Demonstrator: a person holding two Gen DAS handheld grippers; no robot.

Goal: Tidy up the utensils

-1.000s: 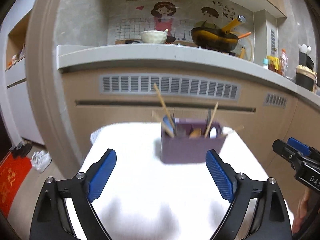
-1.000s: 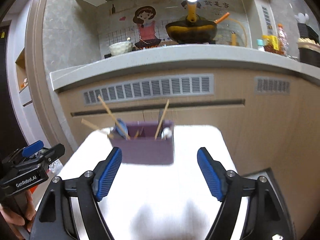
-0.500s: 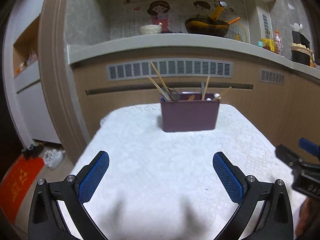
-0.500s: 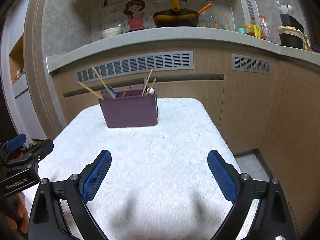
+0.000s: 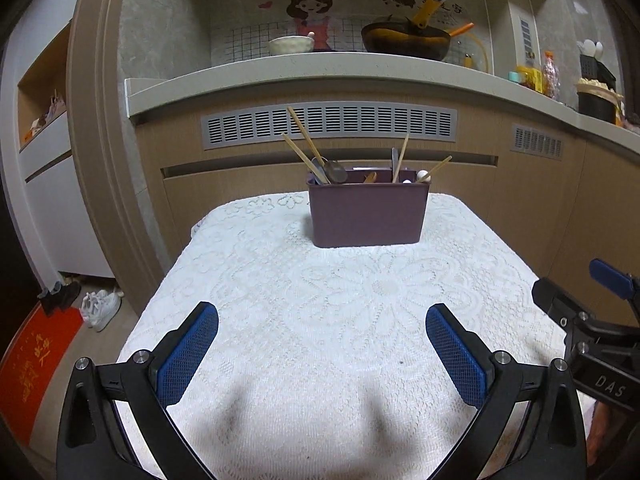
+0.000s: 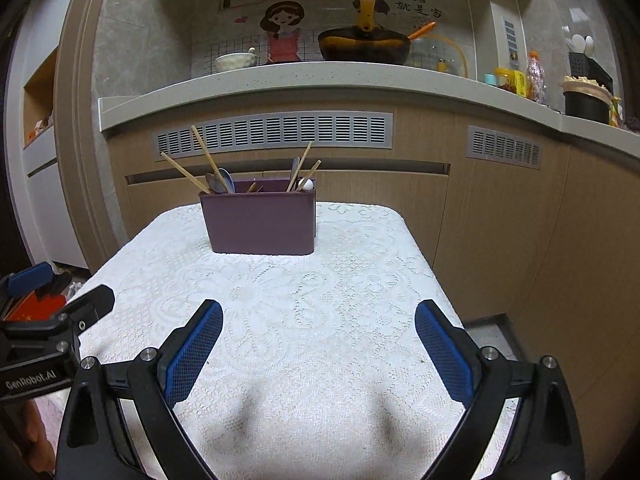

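Hovering with both grippers, left (image 5: 322,352) and right (image 6: 319,346), spread wide and empty, well short of caddy (image 5: 367,216) straight ahead, broadside on, neither clearly nearer.

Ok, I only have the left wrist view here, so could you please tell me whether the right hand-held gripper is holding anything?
Observer: No. In the right wrist view the right hand-held gripper is wide open above the white lace tablecloth, with nothing between its pads.
Operator: Thanks. What lies past the table's right edge?
Observer: A strip of grey floor shows between the table and the wooden cabinet front.
Operator: And how does my own gripper look from there?
Observer: The left hand-held gripper sits at the table's left edge, well short of the purple utensil holder, and its casing reads GenRobot.AI.
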